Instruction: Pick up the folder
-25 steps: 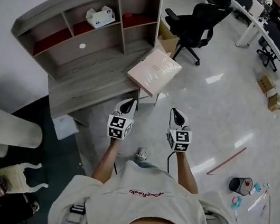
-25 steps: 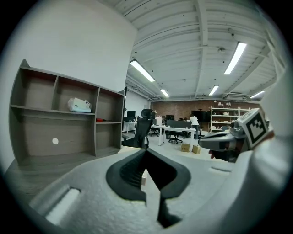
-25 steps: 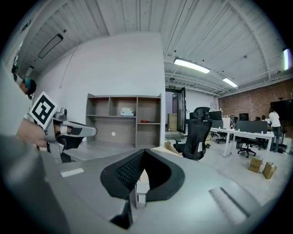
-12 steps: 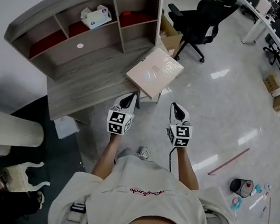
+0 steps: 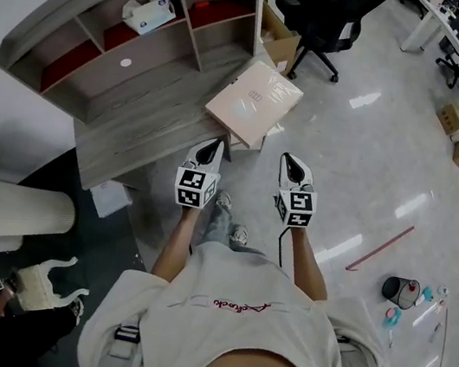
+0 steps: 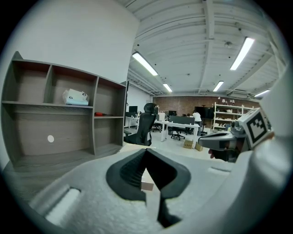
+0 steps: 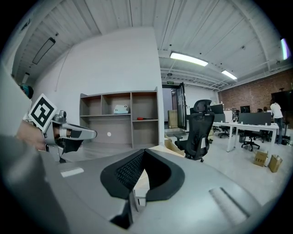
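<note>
Folder (image 5: 254, 102) first: it lies flat on the near right corner of the grey desk (image 5: 146, 133). It is a pale pink slab in a glossy clear wrap, and its near edge seems to jut past the desk's rim toward me. Both of my tools sit just short of it and touch nothing. My left gripper (image 5: 216, 146) has its jaws pressed together at the tips with nothing between them. My right gripper (image 5: 292, 160) is likewise fully closed and empty. Each points at the folder's near edge from slightly above.

I judge the folder to be stiff: it keeps a flat face and straight edges where it hangs off the desk. It looks thick, more box file than thin sleeve, so I expect some weight (more if it is filled, which I cannot see). The wrap throws back the ceiling light, so I take it to be slick under rubber pads, and loose film could slide or tear if I pinch that alone.

The best hold, as I read it, is that overhanging near edge, with one jaw above and one beneath. One gripper should go toward each near corner, so the load is shared and the slab cannot swing. Both pairs of jaws must first open wider than its thickness.
</note>
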`<state>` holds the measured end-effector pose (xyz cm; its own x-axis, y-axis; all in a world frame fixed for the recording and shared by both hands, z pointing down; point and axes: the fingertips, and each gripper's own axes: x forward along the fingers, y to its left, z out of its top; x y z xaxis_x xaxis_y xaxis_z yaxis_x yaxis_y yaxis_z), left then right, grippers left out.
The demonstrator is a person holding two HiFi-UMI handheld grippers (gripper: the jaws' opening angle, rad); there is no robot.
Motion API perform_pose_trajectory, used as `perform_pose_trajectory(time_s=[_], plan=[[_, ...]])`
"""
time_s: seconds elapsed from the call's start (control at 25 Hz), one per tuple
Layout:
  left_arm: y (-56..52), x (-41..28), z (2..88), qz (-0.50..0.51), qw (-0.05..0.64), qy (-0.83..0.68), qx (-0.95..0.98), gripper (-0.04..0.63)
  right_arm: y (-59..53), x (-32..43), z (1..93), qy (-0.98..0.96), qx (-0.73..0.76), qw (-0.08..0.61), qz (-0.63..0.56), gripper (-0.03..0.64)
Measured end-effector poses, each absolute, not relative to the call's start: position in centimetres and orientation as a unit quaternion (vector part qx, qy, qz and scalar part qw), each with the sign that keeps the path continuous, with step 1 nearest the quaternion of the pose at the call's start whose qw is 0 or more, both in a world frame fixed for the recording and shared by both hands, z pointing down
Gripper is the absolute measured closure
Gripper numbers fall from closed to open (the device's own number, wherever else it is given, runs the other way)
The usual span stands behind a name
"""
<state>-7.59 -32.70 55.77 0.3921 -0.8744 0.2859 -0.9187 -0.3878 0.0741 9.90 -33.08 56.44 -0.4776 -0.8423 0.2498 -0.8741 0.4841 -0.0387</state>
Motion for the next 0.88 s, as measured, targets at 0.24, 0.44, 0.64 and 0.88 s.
perform_pose_trajectory(time_s=[0.24,0.44,0.64,0.88], plan=[[-34.3,-8.0,57.1,0.106,0.121,-0.534,0.83,0.595,-34.7,8.8,56.9,-0.852,0.504,0.108,0.086,0.609],[-36.7,-8.7,57.9,0.11,0.122,-0.527,0.834,0.595,-36.9,7.6,57.5,-0.852,0.504,0.111,0.089,0.609],[-38.6,-9.4,59.0,0.114,0.134,-0.523,0.834,0.595,-38.9,6.3,58.2,-0.851,0.502,0.121,0.098,0.609],[-40.7,-9.9,60.6,0.122,0.147,-0.516,0.835,0.595,-41.1,5.0,60.4,-0.852,0.493,0.133,0.11,0.609]])
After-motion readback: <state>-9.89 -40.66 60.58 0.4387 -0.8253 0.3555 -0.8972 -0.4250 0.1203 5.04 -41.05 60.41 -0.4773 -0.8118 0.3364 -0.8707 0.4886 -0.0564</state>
